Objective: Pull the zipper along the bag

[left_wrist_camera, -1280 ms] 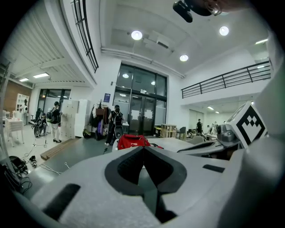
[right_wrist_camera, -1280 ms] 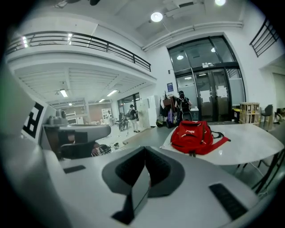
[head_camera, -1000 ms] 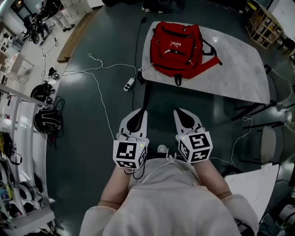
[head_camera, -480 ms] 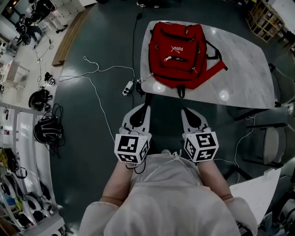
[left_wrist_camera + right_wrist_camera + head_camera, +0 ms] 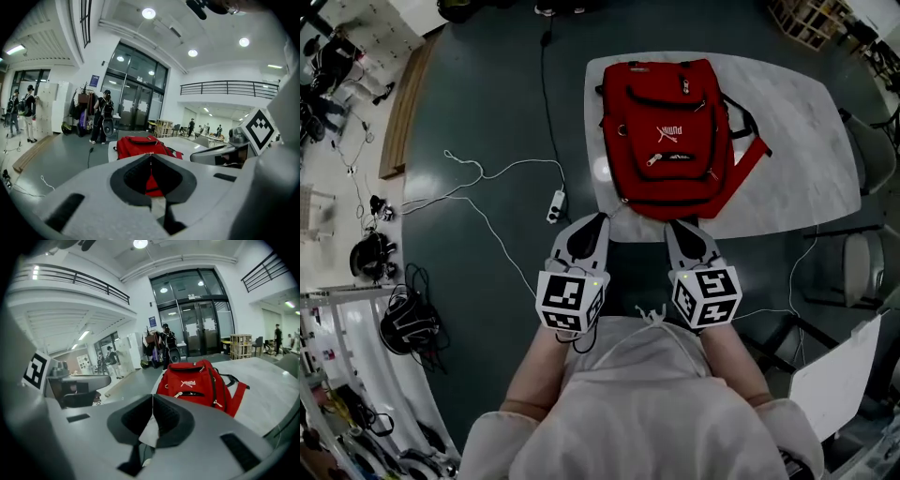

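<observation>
A red backpack (image 5: 667, 136) lies flat on a white table (image 5: 797, 141), its zippered front pockets facing up; it also shows ahead in the left gripper view (image 5: 138, 146) and the right gripper view (image 5: 197, 383). My left gripper (image 5: 600, 217) is held just short of the table's near edge, shut, with nothing between its jaws. My right gripper (image 5: 671, 224) sits beside it, also shut and empty. Both point toward the bag's near end and touch nothing.
A power strip (image 5: 555, 205) and white cables (image 5: 478, 173) lie on the dark floor left of the table. Chairs (image 5: 862, 267) stand at the right. People stand by glass doors (image 5: 101, 117) far behind the table.
The table and backpack have come closer and lower in the head view as I approach. Both grippers stay shut and side by side.
</observation>
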Available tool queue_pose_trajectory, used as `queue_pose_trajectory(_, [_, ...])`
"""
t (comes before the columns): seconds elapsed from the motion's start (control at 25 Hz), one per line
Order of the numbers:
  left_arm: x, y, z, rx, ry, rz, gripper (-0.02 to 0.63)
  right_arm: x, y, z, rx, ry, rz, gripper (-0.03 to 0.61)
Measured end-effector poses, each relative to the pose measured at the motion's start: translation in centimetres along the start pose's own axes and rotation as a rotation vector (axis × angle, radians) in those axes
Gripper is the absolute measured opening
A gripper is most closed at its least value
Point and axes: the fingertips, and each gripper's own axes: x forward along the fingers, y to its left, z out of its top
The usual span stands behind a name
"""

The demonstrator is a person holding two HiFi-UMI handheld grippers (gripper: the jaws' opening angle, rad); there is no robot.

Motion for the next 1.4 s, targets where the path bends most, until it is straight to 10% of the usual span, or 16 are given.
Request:
queue_pose_trajectory(0.4, [5.0,8.0,-1.3,-0.004,0.131,-0.097,0.02,6.7,-0.3,-2.7,0.162,0.169,-0.138,0.028])
queue_pose_trajectory(1.4, [11.3,2.8,-18.1,0.018,0.547,-0.228,0.065,14.8,-5.5,-15.1,0.044,0.579,-0.057,0.028])
